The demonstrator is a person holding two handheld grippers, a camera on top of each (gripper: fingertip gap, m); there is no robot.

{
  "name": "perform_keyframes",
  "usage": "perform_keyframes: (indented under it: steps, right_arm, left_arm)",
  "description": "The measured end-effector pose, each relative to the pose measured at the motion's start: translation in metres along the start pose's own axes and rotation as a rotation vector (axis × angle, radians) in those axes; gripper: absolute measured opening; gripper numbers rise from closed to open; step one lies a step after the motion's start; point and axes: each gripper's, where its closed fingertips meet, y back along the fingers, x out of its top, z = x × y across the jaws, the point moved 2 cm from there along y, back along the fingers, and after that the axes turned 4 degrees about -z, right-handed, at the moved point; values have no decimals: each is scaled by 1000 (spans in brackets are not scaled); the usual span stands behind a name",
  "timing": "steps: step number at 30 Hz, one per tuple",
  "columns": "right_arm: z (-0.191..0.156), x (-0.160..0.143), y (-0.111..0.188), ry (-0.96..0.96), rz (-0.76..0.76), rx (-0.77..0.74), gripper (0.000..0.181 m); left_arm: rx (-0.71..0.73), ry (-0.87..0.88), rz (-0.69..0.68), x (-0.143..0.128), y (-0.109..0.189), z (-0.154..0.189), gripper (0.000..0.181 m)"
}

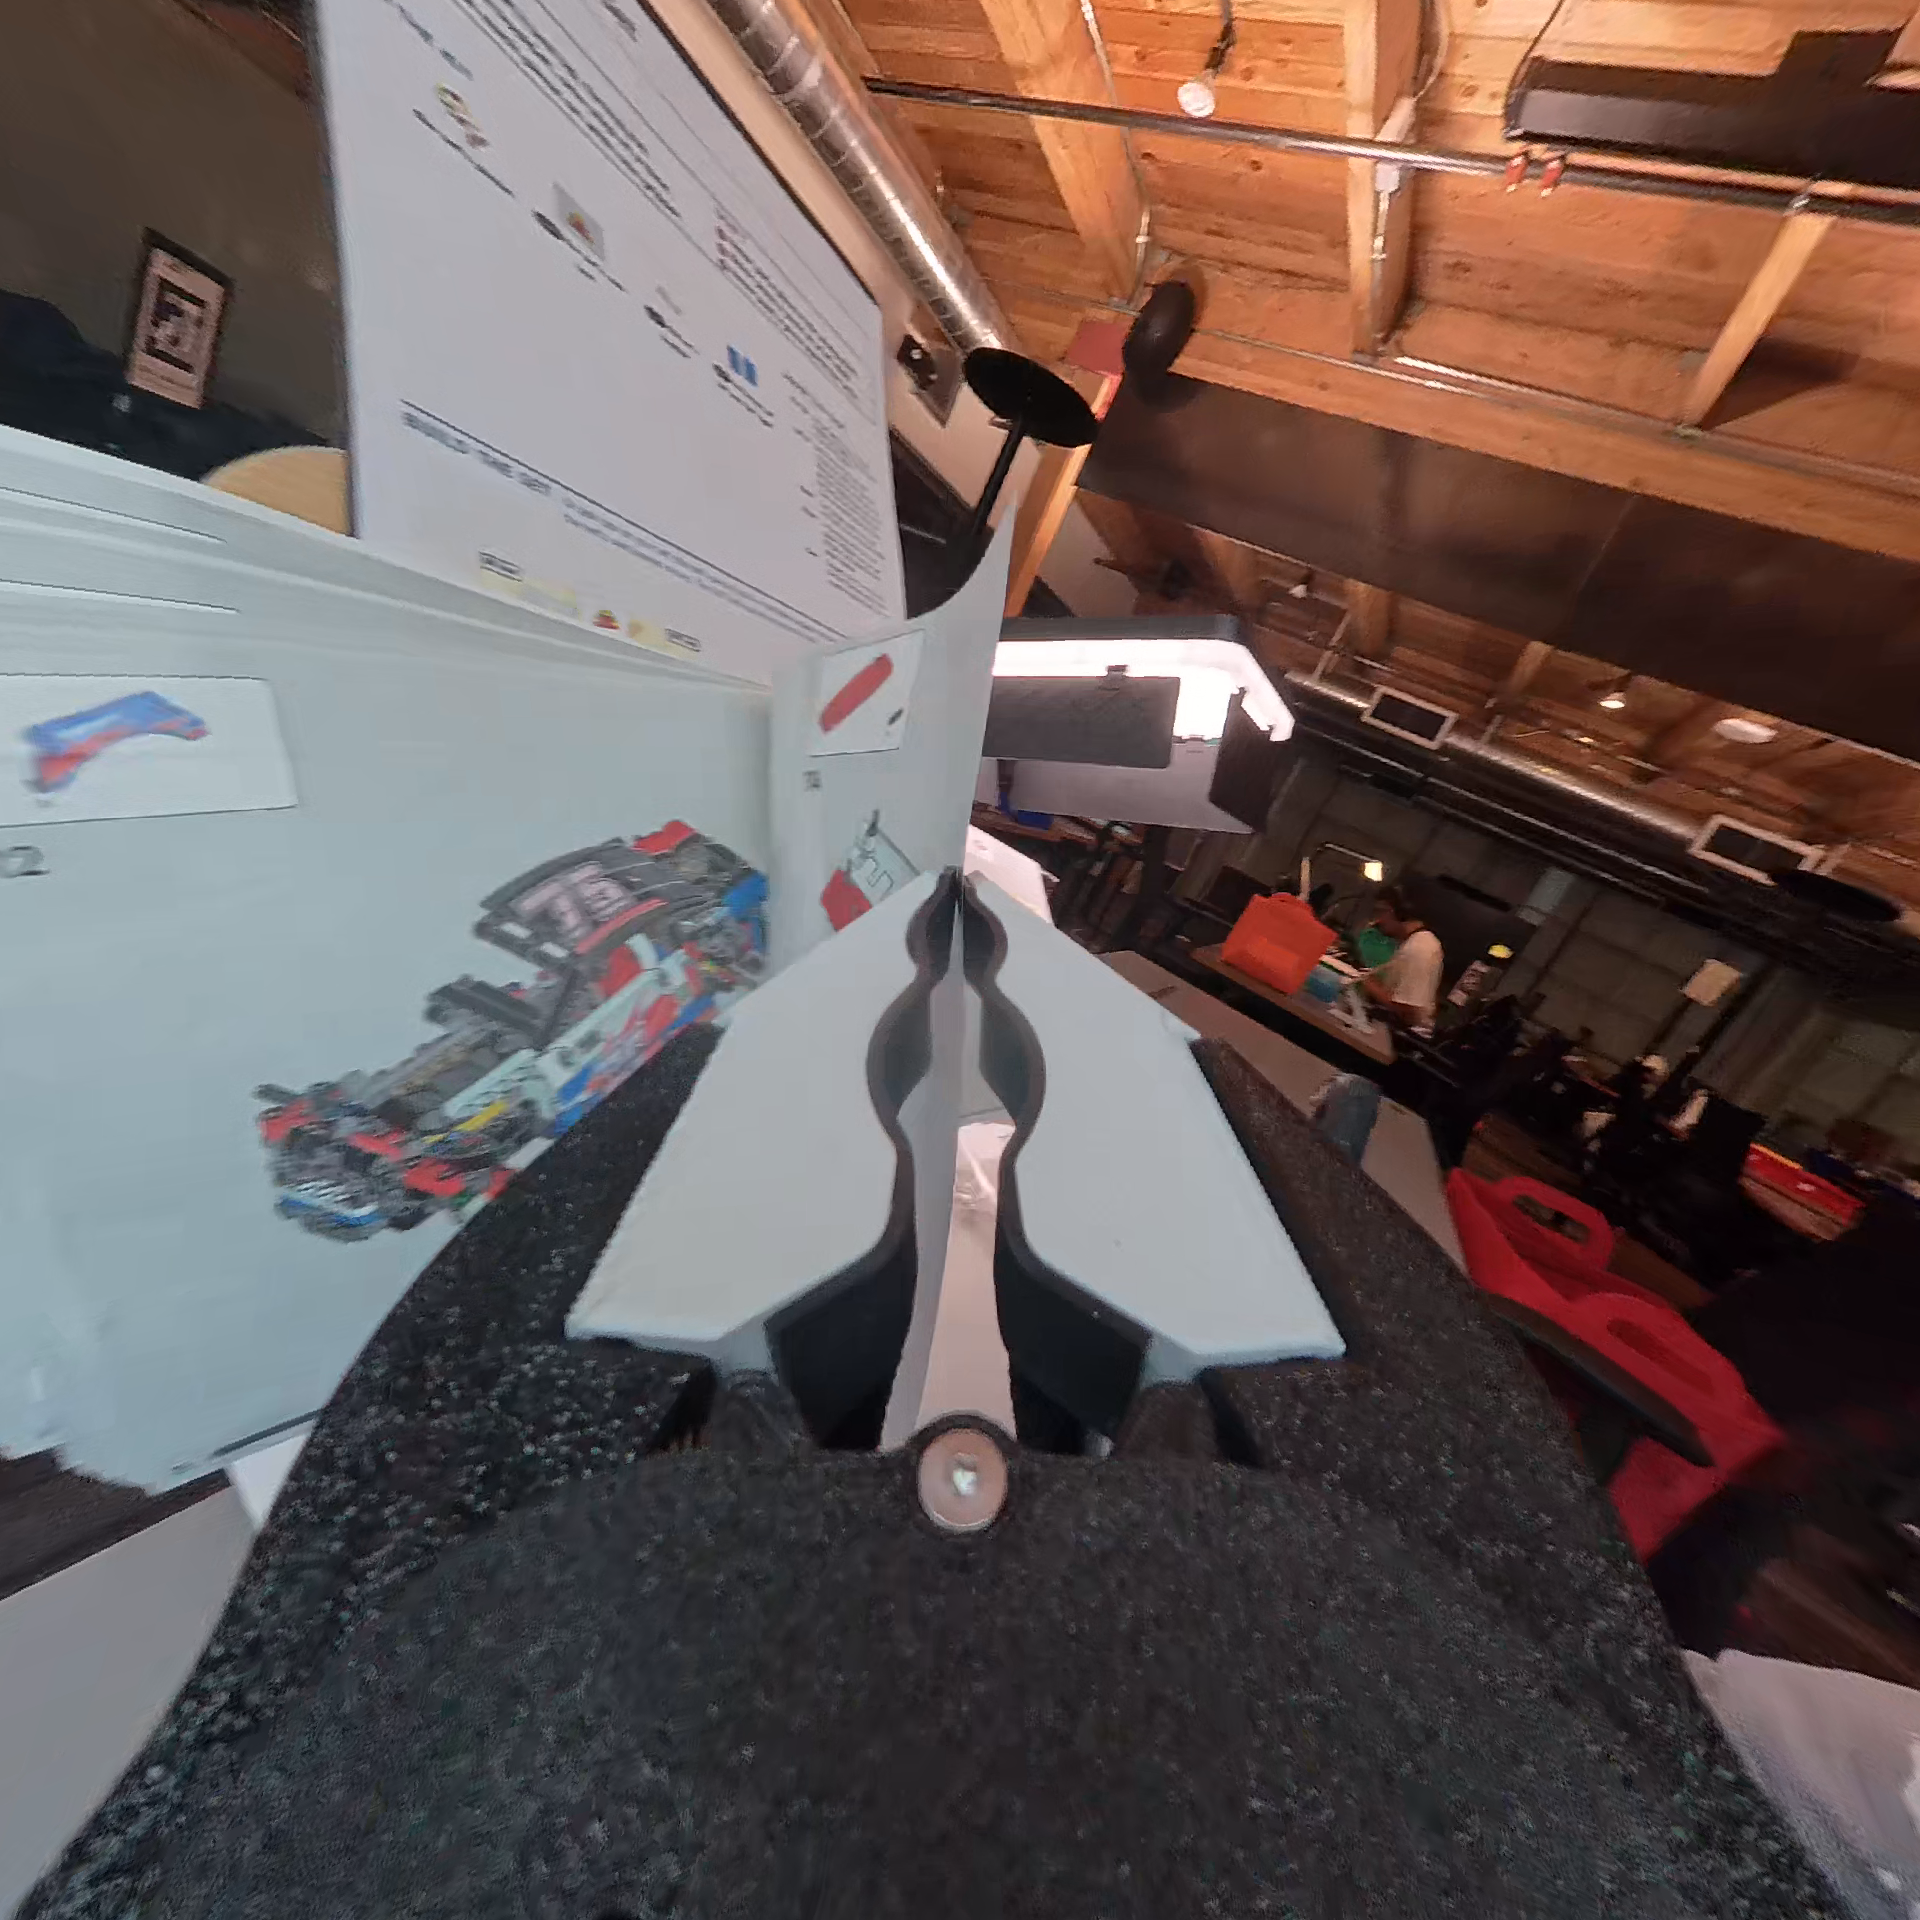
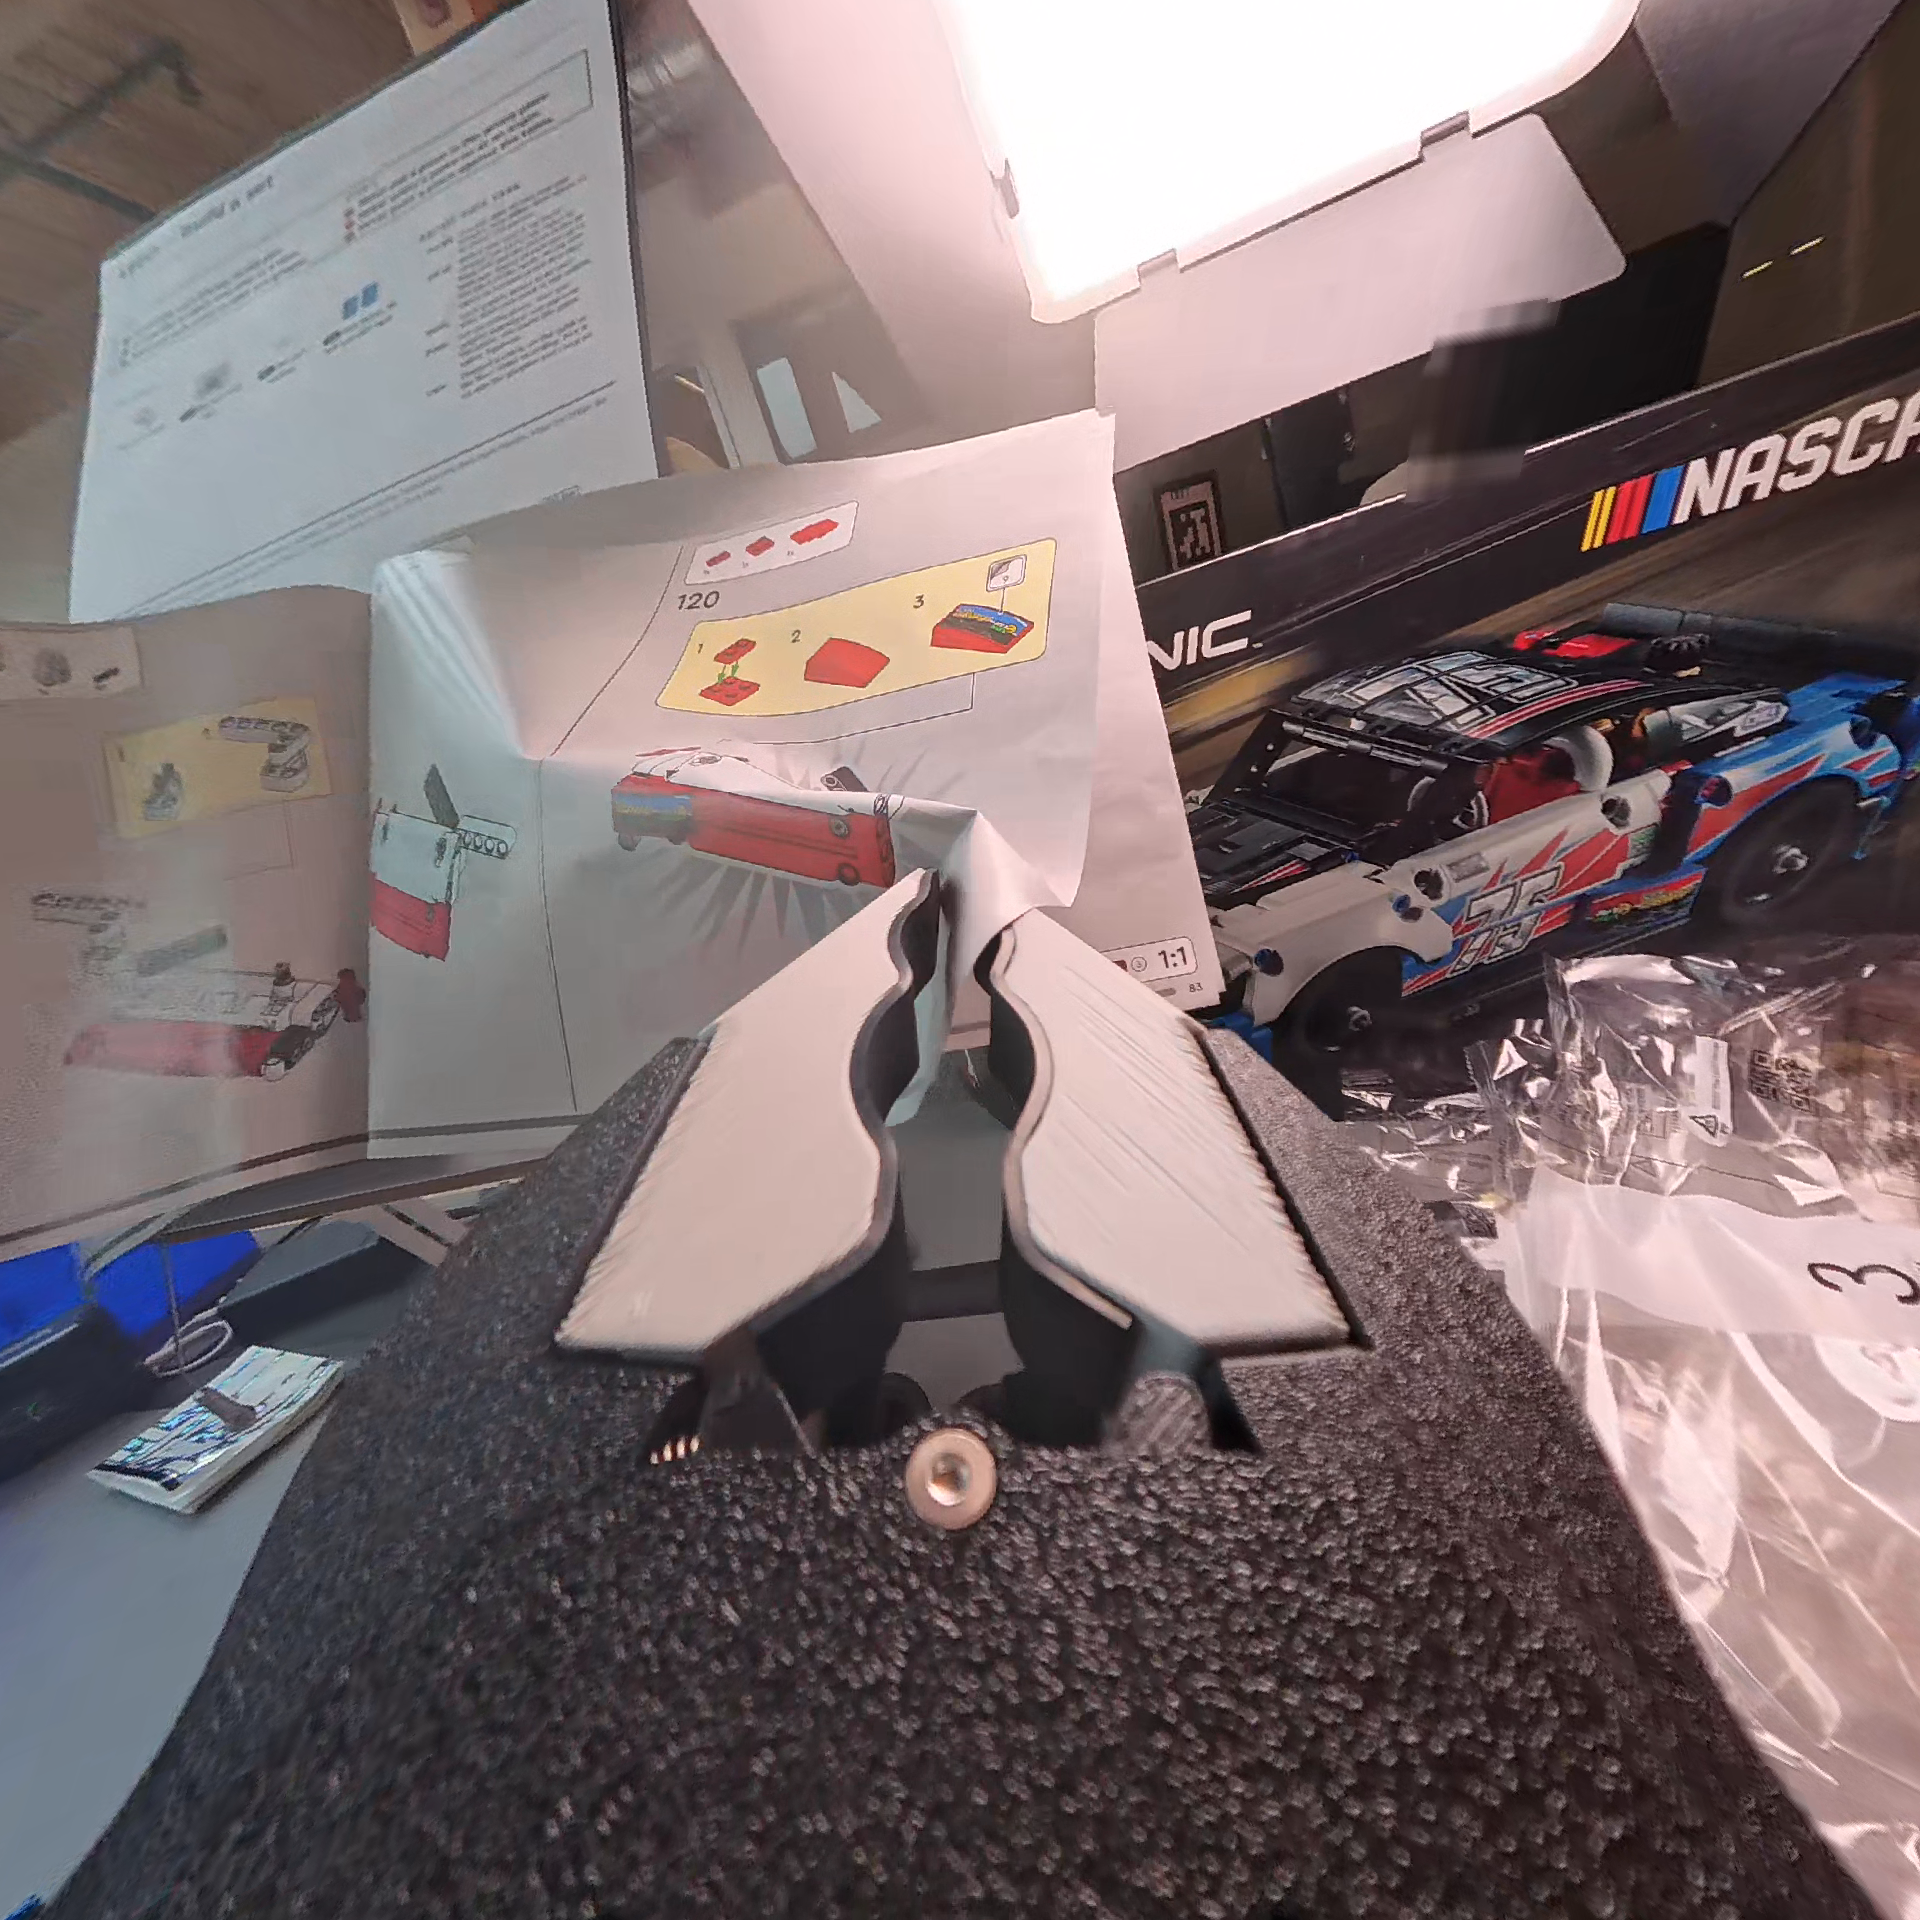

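Note:
My left gripper [image 1: 954,883] is shut on the edge of a thin booklet page [image 1: 940,727], which stands up edge-on between the fingers. The open instruction booklet [image 1: 312,935] with a drawing of a toy race car lies to its left. My right gripper [image 2: 940,883] is shut on the crumpled lower corner of another page [image 2: 831,665] with red brick drawings on a yellow panel. More of the booklet [image 2: 187,831] spreads to the left of that page.
A toy car box [image 2: 1558,727] stands at the right, with clear plastic bags [image 2: 1714,1195] of parts before it. A white printed sheet [image 1: 623,312] stands behind the booklet. A small pamphlet [image 2: 218,1423] lies lower left. Red foam pieces [image 1: 1600,1320] and a person [image 1: 1403,956] are far right. The grippers' ends are close to 40 cm from one another.

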Motion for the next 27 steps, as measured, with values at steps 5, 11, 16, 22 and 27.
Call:
perform_keyframes:
  steps: [5,11,16,22,27]
  right_arm:
    - [-24,7,7,192,28,155,15]
    - [-22,68,47,580,267,27,83]
    - [-106,66,75,756,289,386,85]
    - [-178,7,60,726,163,507,70]
    - [-130,33,51,509,234,200,0]
  left_arm:
    - [-201,62,-38,-11,-40,52,0]
    - [-324,53,-154,-38,-103,100,0]
    - [-335,42,-201,-51,-142,114,0]
    - [-252,12,-171,-47,-161,104,0]
    - [-231,-103,-81,-32,-138,104,50]
